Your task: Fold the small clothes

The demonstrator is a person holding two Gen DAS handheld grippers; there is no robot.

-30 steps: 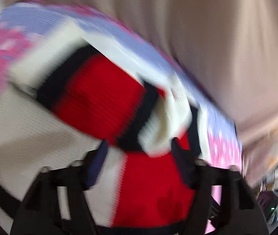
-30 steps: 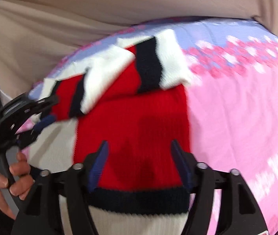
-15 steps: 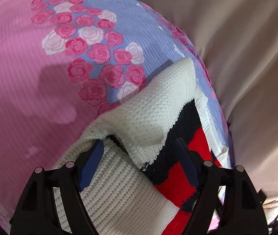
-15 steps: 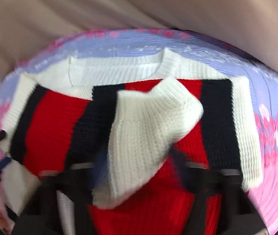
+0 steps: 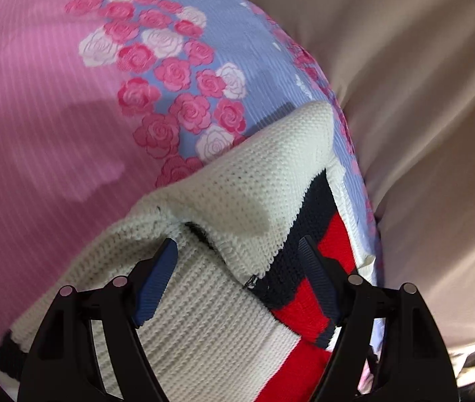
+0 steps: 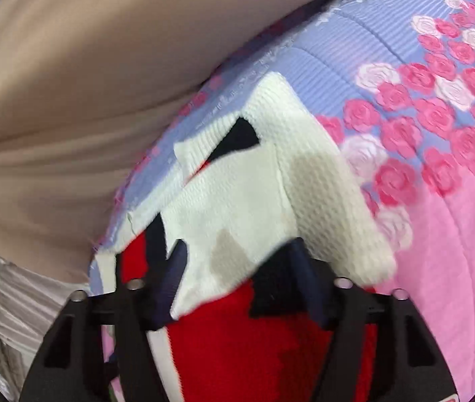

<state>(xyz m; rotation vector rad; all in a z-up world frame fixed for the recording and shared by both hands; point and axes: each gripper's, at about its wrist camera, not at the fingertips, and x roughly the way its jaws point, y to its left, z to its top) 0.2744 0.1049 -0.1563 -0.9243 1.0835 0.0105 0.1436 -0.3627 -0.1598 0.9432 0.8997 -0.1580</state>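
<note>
A small knitted sweater (image 5: 237, 181), cream with navy and red stripes, lies on a pink and blue rose-patterned bedspread (image 5: 53, 107). Its cream sleeve is folded over the striped body. My left gripper (image 5: 237, 244) hovers low over that folded sleeve. Its jaws are closing but stand wide, and the blue pads (image 5: 157, 284) do not press the knit. In the right wrist view the sweater (image 6: 271, 181) shows its other cream sleeve folded across the red body. My right gripper (image 6: 239, 244) is opening, with the sleeve's edge lying loose between the jaws.
A beige sheet (image 5: 421, 117) rises in soft folds beyond the bedspread's blue edge, also seen in the right wrist view as beige sheet (image 6: 86, 83). Pale ribbed fabric (image 6: 13, 308) sits at the lower left of that view. Pink bedspread (image 6: 455, 268) stretches to the right.
The left gripper swung from above the red body to the cream sleeve, then held nearly still. The right gripper let go of the cream sleeve, now lying across the body, and shifted sideways.
</note>
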